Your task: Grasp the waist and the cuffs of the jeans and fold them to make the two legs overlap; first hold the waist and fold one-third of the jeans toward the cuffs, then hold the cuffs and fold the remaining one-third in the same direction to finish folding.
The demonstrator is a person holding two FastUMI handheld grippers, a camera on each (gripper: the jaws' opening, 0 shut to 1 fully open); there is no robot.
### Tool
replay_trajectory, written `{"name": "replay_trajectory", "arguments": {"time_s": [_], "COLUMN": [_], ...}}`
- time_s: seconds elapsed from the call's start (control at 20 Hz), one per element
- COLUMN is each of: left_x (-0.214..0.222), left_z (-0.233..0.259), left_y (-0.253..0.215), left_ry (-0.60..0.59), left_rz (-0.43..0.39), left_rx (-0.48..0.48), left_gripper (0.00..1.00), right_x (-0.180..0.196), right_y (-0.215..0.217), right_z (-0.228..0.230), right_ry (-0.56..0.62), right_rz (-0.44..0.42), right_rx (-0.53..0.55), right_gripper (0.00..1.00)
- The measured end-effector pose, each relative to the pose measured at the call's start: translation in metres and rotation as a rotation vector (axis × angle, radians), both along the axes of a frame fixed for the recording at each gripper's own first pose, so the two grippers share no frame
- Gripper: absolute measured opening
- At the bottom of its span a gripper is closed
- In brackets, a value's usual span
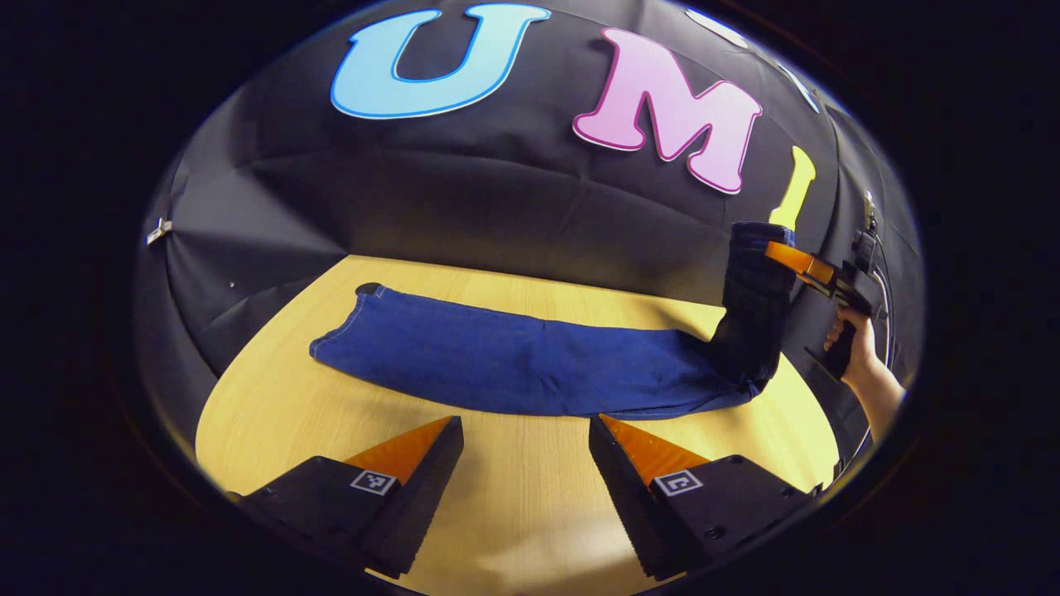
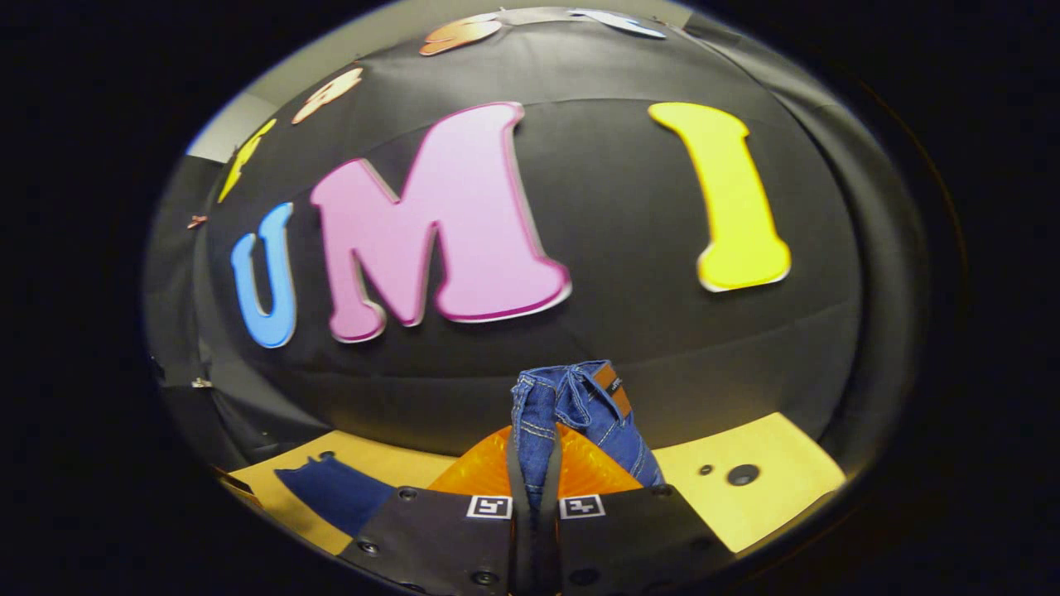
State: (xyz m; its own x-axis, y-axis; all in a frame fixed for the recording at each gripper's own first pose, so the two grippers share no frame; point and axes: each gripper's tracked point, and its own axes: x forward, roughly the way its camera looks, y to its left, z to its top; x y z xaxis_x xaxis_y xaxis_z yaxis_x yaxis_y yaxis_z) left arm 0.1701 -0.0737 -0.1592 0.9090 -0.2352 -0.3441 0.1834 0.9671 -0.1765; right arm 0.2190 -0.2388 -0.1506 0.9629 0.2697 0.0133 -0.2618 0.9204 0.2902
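Observation:
Dark blue jeans [image 1: 513, 360] lie lengthwise across the wooden table [image 1: 513, 513], legs overlapped, cuffs at the left. At the right the waist end [image 1: 755, 306] is lifted upright off the table by my right gripper [image 1: 782, 255], held in a hand. In the right gripper view the bunched waist [image 2: 571, 414] with its brown patch stands up between the fingers, and my right gripper [image 2: 534, 463] is shut on it. My left gripper [image 1: 523, 426] hovers open over the table's near side, just short of the jeans' near edge, holding nothing.
The black cloth booth wall [image 1: 497, 207] rises close behind the table's far edge. Bare wood [image 2: 745, 488] with two small dark holes lies to the right of the lifted waist. The person's forearm [image 1: 878, 385] is at the table's right end.

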Motion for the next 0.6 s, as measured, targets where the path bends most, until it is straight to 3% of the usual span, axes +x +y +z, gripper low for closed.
{"name": "replay_trajectory", "arguments": {"time_s": [0.3, 0.5, 0.6], "left_x": [0.015, 0.042, 0.062], "left_z": [-0.008, -0.020, -0.020], "left_y": [0.037, 0.090, 0.121], "left_ry": [-0.035, -0.052, -0.087], "left_rz": [0.092, 0.231, 0.291], "left_rx": [-0.096, -0.149, -0.158], "left_gripper": [0.97, 0.97, 0.97], "right_x": [0.031, 0.049, 0.051], "right_y": [0.024, 0.045, 0.055], "right_z": [-0.073, -0.119, -0.134], "right_ry": [0.068, 0.143, 0.187], "right_rz": [0.215, 0.220, 0.216], "right_rx": [-0.007, -0.086, -0.062], "right_gripper": [0.05, 0.06, 0.14]}}
